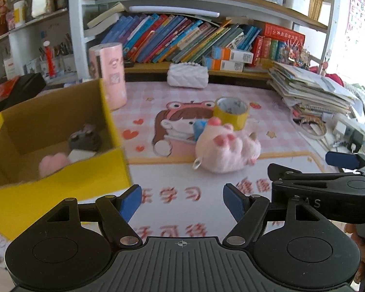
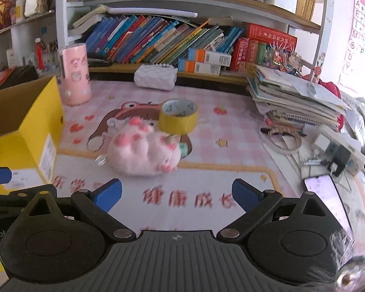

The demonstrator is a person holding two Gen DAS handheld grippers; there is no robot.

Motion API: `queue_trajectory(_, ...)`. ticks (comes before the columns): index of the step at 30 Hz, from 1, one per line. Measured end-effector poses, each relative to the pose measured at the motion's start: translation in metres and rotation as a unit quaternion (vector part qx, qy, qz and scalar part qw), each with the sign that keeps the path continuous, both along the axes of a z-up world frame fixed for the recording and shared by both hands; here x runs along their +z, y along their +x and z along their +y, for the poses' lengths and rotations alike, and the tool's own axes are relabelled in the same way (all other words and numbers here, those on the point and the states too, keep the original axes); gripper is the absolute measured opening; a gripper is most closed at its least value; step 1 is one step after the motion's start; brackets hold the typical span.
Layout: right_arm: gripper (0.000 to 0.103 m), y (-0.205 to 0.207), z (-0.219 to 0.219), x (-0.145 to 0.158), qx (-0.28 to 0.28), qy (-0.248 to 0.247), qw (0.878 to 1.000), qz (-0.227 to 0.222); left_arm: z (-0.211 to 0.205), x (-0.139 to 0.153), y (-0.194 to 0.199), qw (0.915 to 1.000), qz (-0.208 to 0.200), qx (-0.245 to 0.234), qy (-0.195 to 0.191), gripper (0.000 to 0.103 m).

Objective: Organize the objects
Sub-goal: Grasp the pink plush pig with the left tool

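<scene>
A pink plush toy (image 1: 227, 149) lies on the pink desk mat (image 1: 182, 92), with a yellow tape roll (image 1: 232, 113) just behind it. A yellow cardboard box (image 1: 60, 182) stands at the left, holding a dark plush (image 1: 85, 141) and a pink item (image 1: 54, 163). My left gripper (image 1: 182, 200) is open and empty, short of the plush. In the right wrist view the plush (image 2: 143, 153), the tape roll (image 2: 178, 119) and the box (image 2: 31, 136) show again. My right gripper (image 2: 176, 194) is open and empty, in front of the plush.
A pink cylinder (image 1: 109, 75) and a white quilted pouch (image 1: 187, 75) stand at the back under bookshelves. A stack of papers (image 2: 294, 97), a power strip (image 2: 338, 148) and a phone (image 2: 326, 194) lie at the right.
</scene>
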State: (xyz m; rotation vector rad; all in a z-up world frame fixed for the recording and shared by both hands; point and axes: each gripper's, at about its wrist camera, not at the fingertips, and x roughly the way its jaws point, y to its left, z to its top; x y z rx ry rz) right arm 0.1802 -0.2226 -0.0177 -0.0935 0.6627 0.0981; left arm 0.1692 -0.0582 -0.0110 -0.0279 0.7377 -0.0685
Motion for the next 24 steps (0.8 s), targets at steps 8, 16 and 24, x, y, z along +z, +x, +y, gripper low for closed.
queue_trajectory(8,0.096,0.038,-0.029,-0.001,0.013,0.015,1.0,0.004,-0.03,-0.003,0.031,0.9999,0.002,0.012,0.012,0.073)
queue_trajectory(16,0.089,0.071,-0.053,-0.012,0.034,0.043,0.998,0.032,-0.053,-0.012,0.056,0.9991,0.019,0.026,0.028,0.064)
queue_trajectory(24,0.089,0.091,-0.073,-0.018,0.035,0.063,0.997,0.038,-0.061,-0.016,0.08,0.9988,0.026,0.041,0.005,0.065)
